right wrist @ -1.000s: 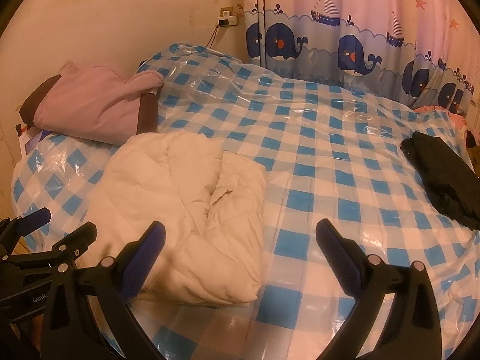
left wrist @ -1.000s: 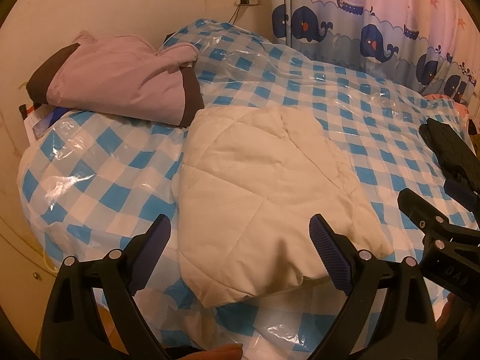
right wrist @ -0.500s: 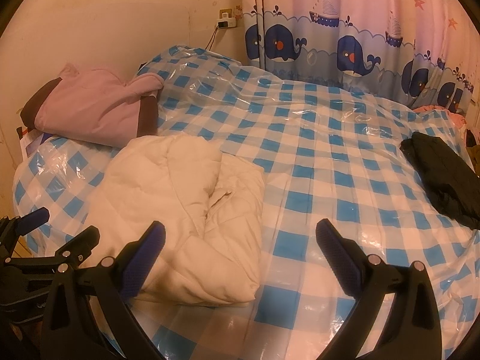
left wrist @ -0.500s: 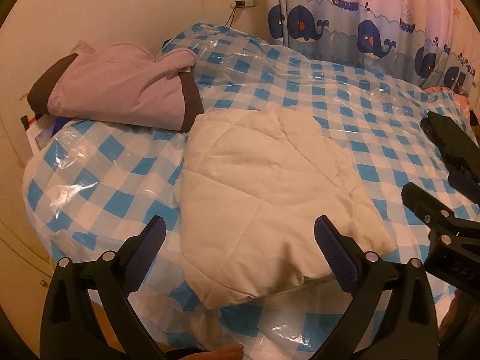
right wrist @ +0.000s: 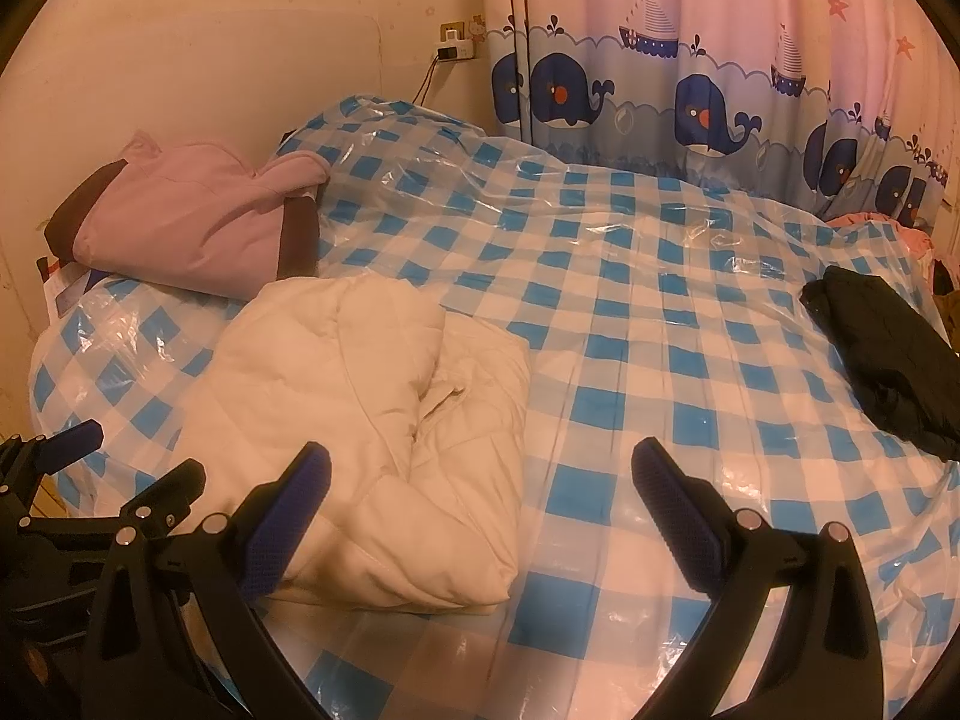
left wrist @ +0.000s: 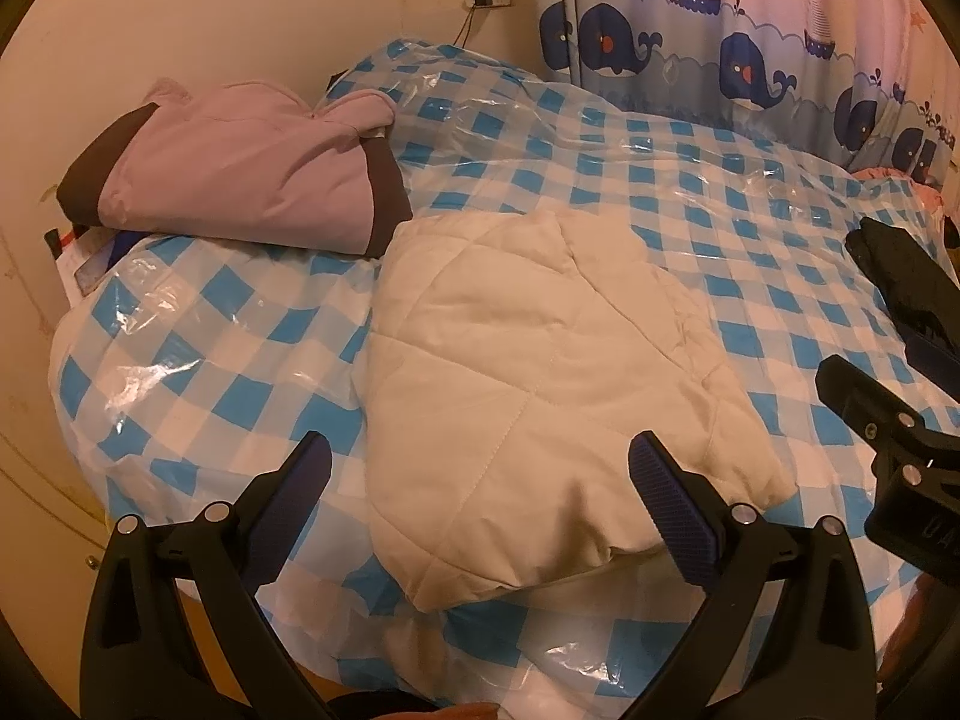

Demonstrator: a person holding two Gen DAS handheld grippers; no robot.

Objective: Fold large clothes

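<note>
A cream quilted jacket (left wrist: 528, 372) lies folded into a thick bundle near the front edge of the bed; it also shows in the right wrist view (right wrist: 372, 396). My left gripper (left wrist: 480, 492) is open and empty, held just in front of the bundle's near edge, apart from it. My right gripper (right wrist: 480, 492) is open and empty, above the bed to the right of the bundle. Each gripper shows at the edge of the other's view.
A folded pink garment with brown cuffs (left wrist: 240, 180) lies at the back left. A black garment (right wrist: 876, 354) lies at the right. The bed (right wrist: 660, 312) has a blue-checked cover under clear plastic. Whale curtains (right wrist: 720, 60) hang behind. A wall socket (right wrist: 453, 39) is on the wall.
Both grippers have drawn back a little from the bed and risen slightly. The cream bundle has not moved. Both stay open.
</note>
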